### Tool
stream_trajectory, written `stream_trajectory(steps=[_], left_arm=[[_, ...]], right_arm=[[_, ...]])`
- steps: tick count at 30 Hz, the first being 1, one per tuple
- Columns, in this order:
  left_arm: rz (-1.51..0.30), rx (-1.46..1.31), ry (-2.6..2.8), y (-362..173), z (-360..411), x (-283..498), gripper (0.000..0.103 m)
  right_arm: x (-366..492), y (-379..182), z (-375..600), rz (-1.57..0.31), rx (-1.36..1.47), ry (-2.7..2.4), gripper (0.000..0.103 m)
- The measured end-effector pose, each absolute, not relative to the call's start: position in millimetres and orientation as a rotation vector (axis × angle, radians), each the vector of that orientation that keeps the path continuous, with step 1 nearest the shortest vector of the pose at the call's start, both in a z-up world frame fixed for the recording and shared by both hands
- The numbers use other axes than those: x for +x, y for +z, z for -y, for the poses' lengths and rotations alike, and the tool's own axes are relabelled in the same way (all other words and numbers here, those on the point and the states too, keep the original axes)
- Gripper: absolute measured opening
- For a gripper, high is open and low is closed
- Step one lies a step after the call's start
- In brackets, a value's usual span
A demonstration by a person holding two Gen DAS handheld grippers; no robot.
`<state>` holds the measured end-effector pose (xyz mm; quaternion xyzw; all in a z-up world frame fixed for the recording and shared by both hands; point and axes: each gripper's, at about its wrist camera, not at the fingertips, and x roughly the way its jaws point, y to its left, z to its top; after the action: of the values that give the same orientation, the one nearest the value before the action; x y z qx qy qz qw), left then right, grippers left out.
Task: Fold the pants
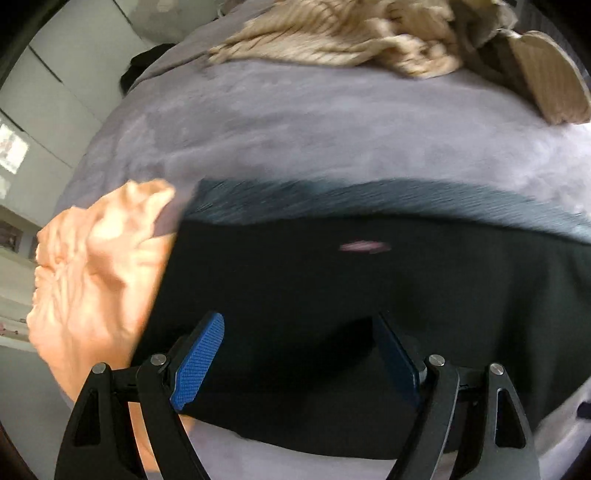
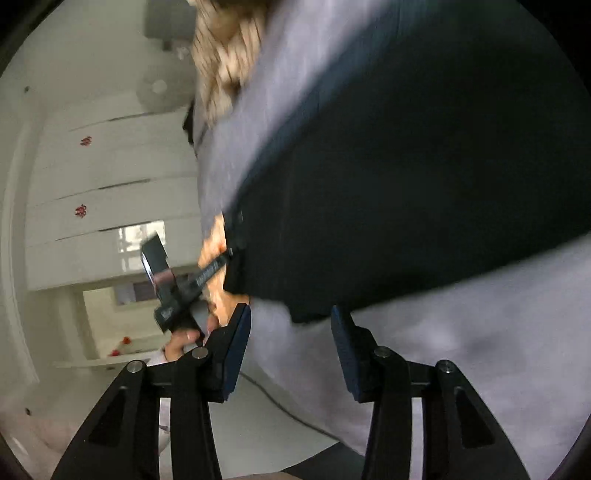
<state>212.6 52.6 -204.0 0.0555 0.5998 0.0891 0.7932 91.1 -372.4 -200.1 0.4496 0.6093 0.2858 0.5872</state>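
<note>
Black pants (image 1: 332, 295) lie flat on a grey-lilac bed cover (image 1: 295, 129), blurred, with a small pink mark on the cloth. My left gripper (image 1: 299, 321) hovers over them, pointing steeply down, its blue pads wide apart and nothing between them. In the right wrist view the pants (image 2: 406, 184) fill the upper right. My right gripper (image 2: 290, 310) stands open at their near corner. The cloth edge sits just ahead of the pads, and neither pad presses on it. Past that corner a hand (image 2: 181, 341) holds the left tool's black body (image 2: 173, 295).
A crumpled orange garment (image 1: 92, 277) lies left of the pants, touching their edge. A beige ribbed garment (image 1: 332, 33) and a folded beige piece (image 1: 546, 74) lie at the far side of the bed. White cupboards (image 2: 92, 166) and a floor cable (image 2: 280, 402) are beside the bed.
</note>
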Motion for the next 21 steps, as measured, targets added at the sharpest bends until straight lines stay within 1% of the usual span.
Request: stream_trajectory(steps=[1,2,3,5,9,10,11,12,13,15,16,17,18,20,21], left_arm=[[-1.307,0.097,0.183,-210,-63,210,0.089],[-1.319,0.062,0.169,-216,-74,210,0.098],[-1.320,0.035,0.157,-221,-84,210,0.101],[-1.327,0.006,0.128,-226,-92,213,0.102],[-1.309,0.040,0.100,-231,-91,217,0.103],[-1.309,0.032,0.094,-231,-93,217,0.103],[-1.310,0.026,0.091,-231,-93,217,0.103],[-1.311,0.027,0.085,-230,-94,216,0.103],[-1.309,0.032,0.079,-231,-95,216,0.103],[-1.305,0.032,0.073,-230,-99,214,0.103],[-1.303,0.030,0.074,-230,-99,213,0.103],[-1.301,0.032,0.078,-231,-99,214,0.103],[-1.300,0.036,0.081,-231,-98,215,0.103],[-1.295,0.042,0.086,-231,-96,216,0.103],[-1.293,0.042,0.088,-231,-94,214,0.103]], right_arm=[[86,-211,351,-1.439,1.077,0.658,0.049],[82,-219,341,-1.447,1.101,0.642,0.049],[80,-224,337,-1.450,1.114,0.624,0.049],[75,-233,331,-1.456,1.124,0.575,0.049],[66,-233,331,-1.442,1.181,0.543,0.049],[68,-232,328,-1.434,1.181,0.537,0.047],[71,-229,326,-1.422,1.192,0.533,0.025],[73,-224,334,-1.402,1.206,0.539,0.000],[77,-214,330,-1.376,1.208,0.557,0.000],[106,-202,327,-1.323,1.116,0.552,0.000],[104,-200,330,-1.347,1.041,0.512,0.000],[100,-205,335,-1.384,1.027,0.486,0.000],[96,-210,344,-1.407,1.038,0.480,0.006],[85,-214,348,-1.433,1.077,0.489,0.007],[82,-210,345,-1.419,1.088,0.514,0.010]])
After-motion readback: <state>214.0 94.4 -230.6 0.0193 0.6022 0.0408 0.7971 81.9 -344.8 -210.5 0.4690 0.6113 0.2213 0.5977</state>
